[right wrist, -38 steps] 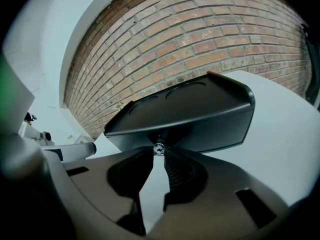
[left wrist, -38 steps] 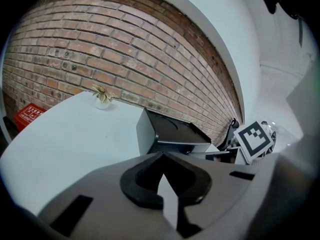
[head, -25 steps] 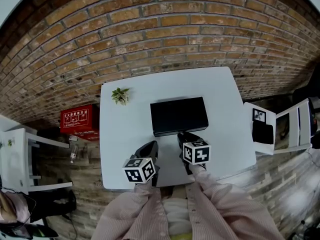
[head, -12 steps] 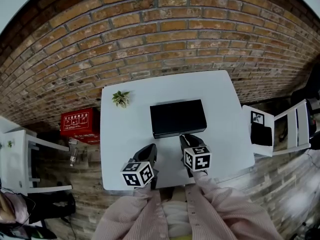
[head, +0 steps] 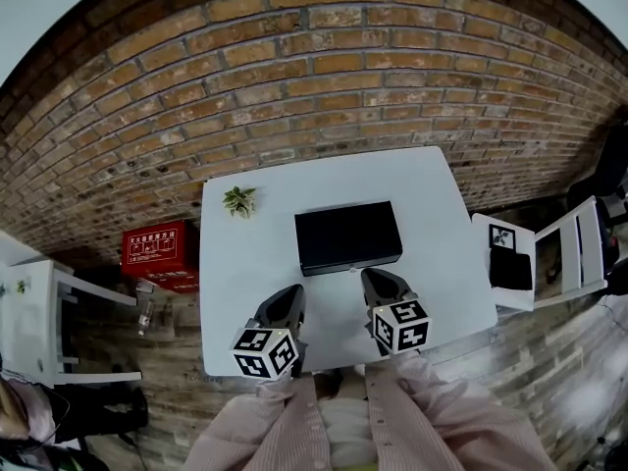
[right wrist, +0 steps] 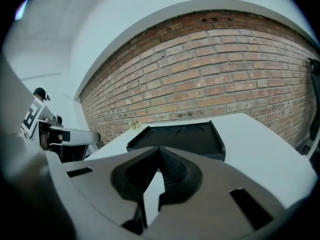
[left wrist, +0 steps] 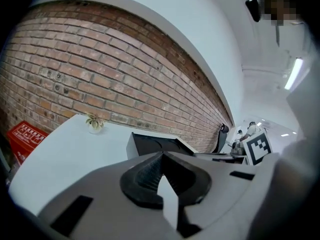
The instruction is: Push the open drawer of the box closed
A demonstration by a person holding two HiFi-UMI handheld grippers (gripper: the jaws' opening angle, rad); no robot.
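Both claws hover over the near part of the white table (head: pixel 231 292), just short of the black box (head: pixel 348 235), which sits mid-table with its long front facing the person and a small potted plant (head: pixel 238 201) off by the far left corner. The right gripper (head: pixel 379 283) has just closed its jaws, tips together with nothing between them. The left gripper (head: pixel 290 297) reads the same: pads meeting at the tip, empty. Neither touches the box. From here I can't pick out any drawer standing proud of that front face, so it looks pushed home, or very nearly. If a sliver is left, the tidy way is a closed claw used as a blunt pusher: meet the middle of the drawer front square on, low and level, and press straight towards the brick wall so the box doesn't skid or twist. The other gripper could brace the box. Otherwise, clear the table without clipping that front edge.
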